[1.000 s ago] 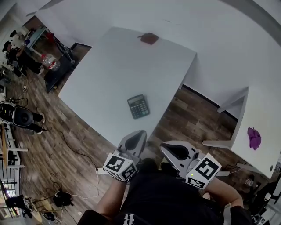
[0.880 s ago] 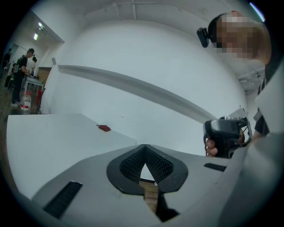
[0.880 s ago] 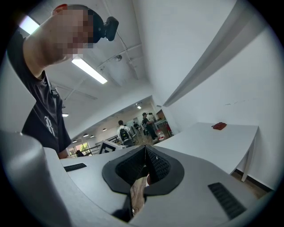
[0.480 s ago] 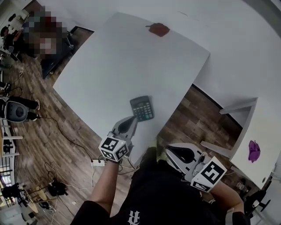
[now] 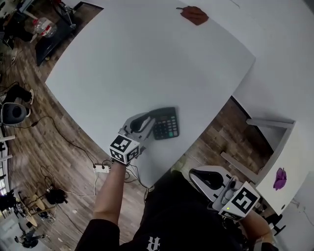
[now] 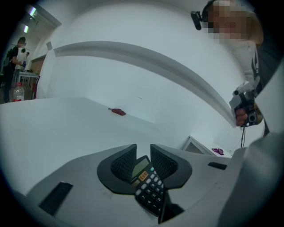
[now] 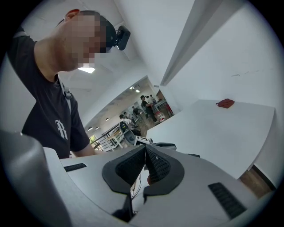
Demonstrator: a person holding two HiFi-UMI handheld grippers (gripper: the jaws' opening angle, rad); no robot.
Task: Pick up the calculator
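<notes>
- Calculator (image 5: 166,123): dark, keys up. It lies flat on the white tabletop (image 5: 122,63) close to the near edge, with its display end between the jaws of the left gripper (image 5: 147,120).
- Right gripper (image 5: 200,174): held low against the holder's body, off the tabletop. Its jaws are closed tip to tip with nothing between them. It has stayed in this place over the last second and takes no part in the grasp.
- Left gripper: a second ago it hung beside the right one at the holder's waist, and half a second ago it was reaching toward the calculator's near end. Now it is out over the tabletop edge with its jaws set narrow around the calculator. In the left gripper view the pads (image 6: 124,162) look to be touching both long sides.
- Status, as judged: the reach is finished and the grip appears made or very nearly so. The calculator does not look raised yet, so the lift remains.
- Risk, as judged: the hold is at one end only, so the free key end may droop when raised.
- Red-brown object (image 5: 194,14): small, at the far side of the tabletop, well apart from the calculator, not involved.
- Purple item (image 5: 279,179): on a separate white surface to the right, not involved.
</notes>
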